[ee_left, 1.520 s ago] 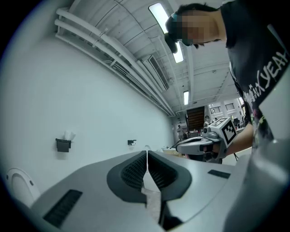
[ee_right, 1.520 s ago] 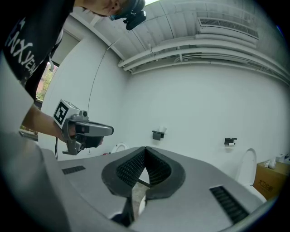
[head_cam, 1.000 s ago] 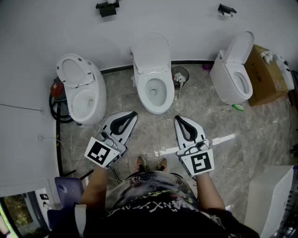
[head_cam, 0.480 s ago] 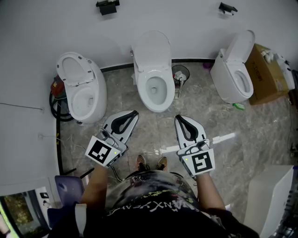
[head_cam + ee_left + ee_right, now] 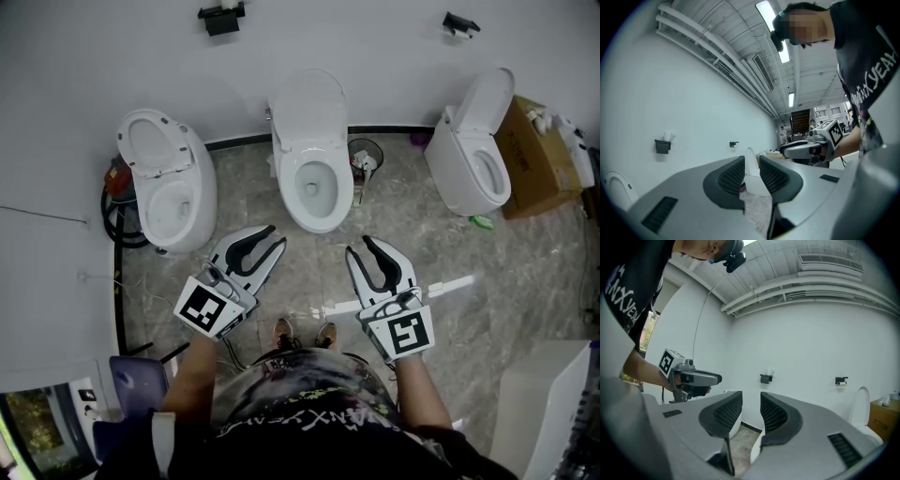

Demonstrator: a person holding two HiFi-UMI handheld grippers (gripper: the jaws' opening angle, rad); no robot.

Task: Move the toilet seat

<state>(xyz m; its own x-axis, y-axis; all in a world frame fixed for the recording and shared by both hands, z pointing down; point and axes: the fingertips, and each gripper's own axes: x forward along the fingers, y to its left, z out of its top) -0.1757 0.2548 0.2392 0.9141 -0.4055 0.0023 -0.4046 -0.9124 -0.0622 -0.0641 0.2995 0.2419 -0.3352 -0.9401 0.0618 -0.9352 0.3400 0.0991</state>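
Left gripper (image 5: 275,236): released; jaws just been opening to a narrow gap, nothing between the dark ribbed pads. Held level above the floor, near side of the toilets.
Right gripper (image 5: 360,246): released likewise; jaws just been opening, narrow gap, nothing gripped. Beside the left gripper, apart from it.
Toilet seat (image 5: 319,218): white oval ring lying flat on the middle toilet, far of both grippers and well apart from them; lid raised toward the wall.
Middle toilet (image 5: 307,108): glossy white ceramic, rounded; bowl open, dark drain opening at its bottom.
Left toilet (image 5: 192,183): same glossy white, broader oval body; cover raised, bowl open.
Right toilet (image 5: 448,155): white, turned at an angle; lid raised, bowl open.
Waste bin (image 5: 366,143): small, dark, round, on the floor between middle and right toilets; holds pale crumpled scraps, kind not discernible.
Cardboard box (image 5: 525,159): brown, rectangular, at the far right just beside the right toilet; white items at its far right edge, not identifiable.
Floor (image 5: 441,244): grey veined stone tiles, polished.
Wall (image 5: 375,37): smooth, plain white; two small dark holders mounted on it.
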